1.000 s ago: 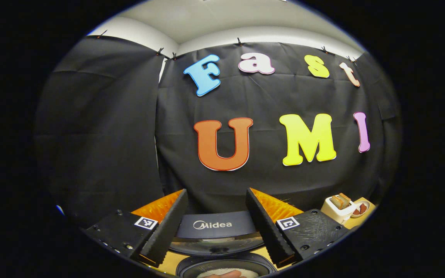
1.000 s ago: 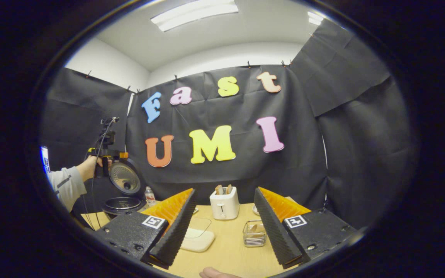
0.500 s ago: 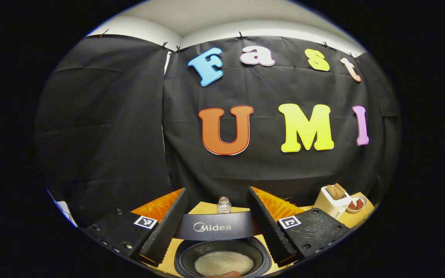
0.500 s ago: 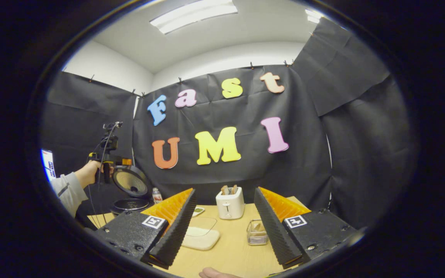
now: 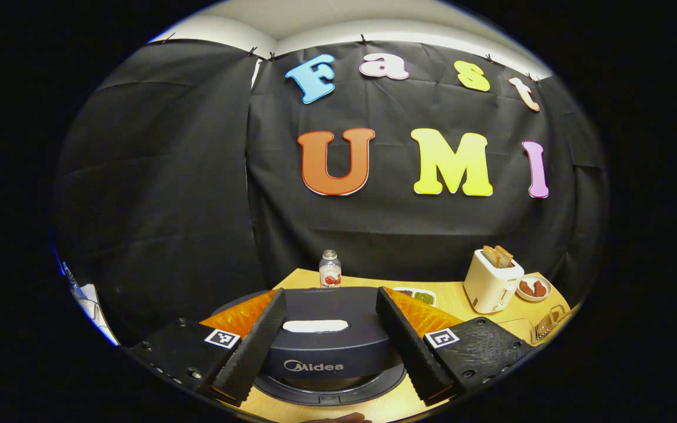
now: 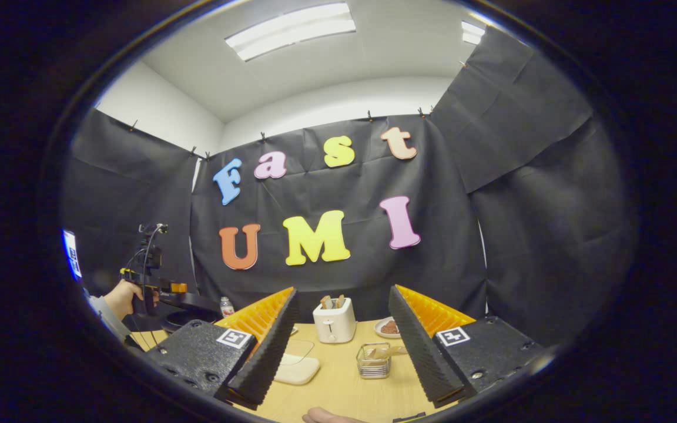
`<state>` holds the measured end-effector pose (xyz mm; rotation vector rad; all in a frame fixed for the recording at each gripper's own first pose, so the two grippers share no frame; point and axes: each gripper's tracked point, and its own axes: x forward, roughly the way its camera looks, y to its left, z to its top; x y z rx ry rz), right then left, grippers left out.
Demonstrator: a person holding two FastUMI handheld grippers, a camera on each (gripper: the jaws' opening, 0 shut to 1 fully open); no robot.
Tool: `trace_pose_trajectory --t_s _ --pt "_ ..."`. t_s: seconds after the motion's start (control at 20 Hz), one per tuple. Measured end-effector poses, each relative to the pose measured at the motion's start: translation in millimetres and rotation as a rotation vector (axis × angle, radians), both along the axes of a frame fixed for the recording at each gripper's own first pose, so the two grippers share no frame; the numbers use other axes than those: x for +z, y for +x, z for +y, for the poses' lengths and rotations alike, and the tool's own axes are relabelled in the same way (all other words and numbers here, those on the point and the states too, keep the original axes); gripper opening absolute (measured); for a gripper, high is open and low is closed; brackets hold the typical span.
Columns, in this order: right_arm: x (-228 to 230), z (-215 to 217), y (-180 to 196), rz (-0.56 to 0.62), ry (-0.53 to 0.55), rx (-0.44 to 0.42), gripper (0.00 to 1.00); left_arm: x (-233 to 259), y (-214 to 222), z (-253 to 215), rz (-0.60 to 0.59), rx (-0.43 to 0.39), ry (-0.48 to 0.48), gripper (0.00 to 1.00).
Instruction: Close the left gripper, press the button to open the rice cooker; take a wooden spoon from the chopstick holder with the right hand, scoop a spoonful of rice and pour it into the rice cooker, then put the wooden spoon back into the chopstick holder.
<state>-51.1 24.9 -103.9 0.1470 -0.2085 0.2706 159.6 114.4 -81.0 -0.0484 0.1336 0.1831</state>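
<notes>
In the left gripper view, the left gripper point(image 5: 331, 291) is seen with its fingers spread wide to either side of the rice cooker point(image 5: 327, 382). The cooker's dark lid point(image 5: 329, 343) lies low over the pot, and the pale oblong button point(image 5: 315, 325) sits on top between the two fingers. Whether the lid is latched, and whether either finger touches it, cannot be told. It is judged that the button would be straddled and missed if a press were tried with the fingers this far apart, so they would have to be brought together first. A press off the button's middle could also slide the cooker on the table point(image 6: 338, 390) towards the small bottle point(image 5: 330, 273) standing just behind it. In the right gripper view, the right gripper point(image 6: 342, 289) is held above the table with its fingers likewise wide and nothing between them. The wire chopstick holder point(image 6: 373, 359) is seen ahead between the fingers, near the toaster point(image 6: 334, 320) and a small plate point(image 6: 389, 327). Something tan rests in the holder, probably the wooden spoon, though it is too small for that to be told for sure. The holder looks light, so it could be dragged or tipped if the spoon were pulled out at a slant. A thin handle could also twist in the grip if it were caught near its end. The cooker stands well to the left of the holder, so grains could be shed on the way across if the loaded spoon were tilted or hurried.
</notes>
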Motion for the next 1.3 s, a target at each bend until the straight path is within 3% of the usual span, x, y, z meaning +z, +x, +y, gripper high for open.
trace_pose_trajectory --t_s 0.35,0.75,1.3 --pt "-3 -4 0 0.034 -0.001 -0.019 0.99 -33 -20 -7 0.057 -0.034 -0.027 0.99" --pt "-17 11 3 0.071 -0.006 0.015 0.99 -65 -35 -9 0.124 -0.048 -0.019 1.0" --pt "-39 24 15 0.081 -0.107 -0.029 0.99 -76 -42 -4 -0.032 -0.008 0.017 0.99"
